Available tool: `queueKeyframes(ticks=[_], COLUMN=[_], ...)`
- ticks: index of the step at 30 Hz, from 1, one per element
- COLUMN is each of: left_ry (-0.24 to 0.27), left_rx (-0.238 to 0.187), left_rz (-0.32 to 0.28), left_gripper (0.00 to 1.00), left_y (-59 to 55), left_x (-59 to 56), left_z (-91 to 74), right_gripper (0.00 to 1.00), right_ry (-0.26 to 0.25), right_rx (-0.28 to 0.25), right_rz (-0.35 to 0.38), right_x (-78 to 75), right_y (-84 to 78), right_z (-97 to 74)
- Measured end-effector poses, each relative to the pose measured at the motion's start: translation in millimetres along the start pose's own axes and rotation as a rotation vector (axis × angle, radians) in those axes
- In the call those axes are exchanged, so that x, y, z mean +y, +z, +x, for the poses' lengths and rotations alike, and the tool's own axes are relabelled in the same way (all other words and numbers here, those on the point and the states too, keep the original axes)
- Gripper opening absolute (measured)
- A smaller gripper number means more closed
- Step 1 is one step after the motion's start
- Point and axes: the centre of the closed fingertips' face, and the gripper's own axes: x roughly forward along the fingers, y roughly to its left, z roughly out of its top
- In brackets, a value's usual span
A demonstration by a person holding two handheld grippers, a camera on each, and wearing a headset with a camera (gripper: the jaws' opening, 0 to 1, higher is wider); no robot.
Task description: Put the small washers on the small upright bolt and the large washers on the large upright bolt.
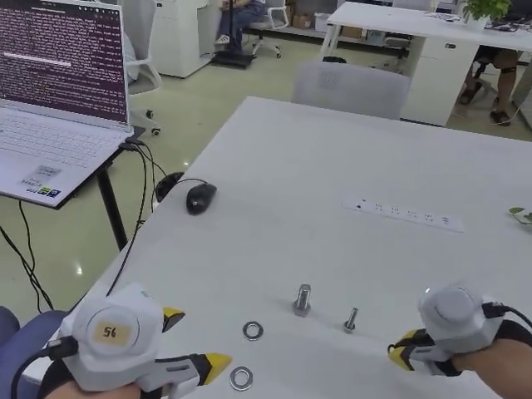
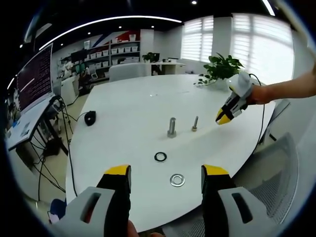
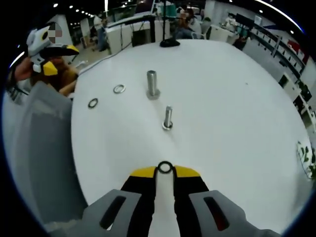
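Washers first: we grip a small washer (image 3: 165, 162) in the tips of our right gripper (image 3: 165, 173), jaws closed on it, over the table (image 3: 222, 98) near the small bolt (image 3: 168, 118). A near washer (image 2: 177, 179) and a far washer (image 2: 160, 157), both larger, lie flat ahead of our left gripper (image 2: 166, 170), whose jaws stand wide apart. Beyond them the large bolt (image 2: 172, 127) stands upright beside the small bolt.
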Motion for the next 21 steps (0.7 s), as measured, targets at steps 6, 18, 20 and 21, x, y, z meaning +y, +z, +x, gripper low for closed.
queueKeyframes(ticks=[6,18,20,21], left_ry=[-0.009,-0.005,-0.005,-0.004], left_rx=[-0.001,0.002,0.004,0.003], left_rz=[0.007,0.005,0.006,0.004], left_gripper=[0.57,0.57,0.57,0.57], left_y=[2.2,1.2,0.9,0.9], left_x=[-2.4,-2.4,-2.4,-2.1], left_z=[2.3,1.8,1.8,1.7], right_gripper=[0.13,0.13,0.13,0.13], right_ry=[-0.029,0.014,0.026,0.031], right_rx=[-0.020,-0.017,-0.009,-0.005], right_rz=[0.005,-0.145,-0.177,-0.195], right_x=[-14.1,-14.7,-12.1,-11.1], right_y=[9.8,52.2,60.0,63.1], right_z=[-11.3,-3.8,-0.1,1.1])
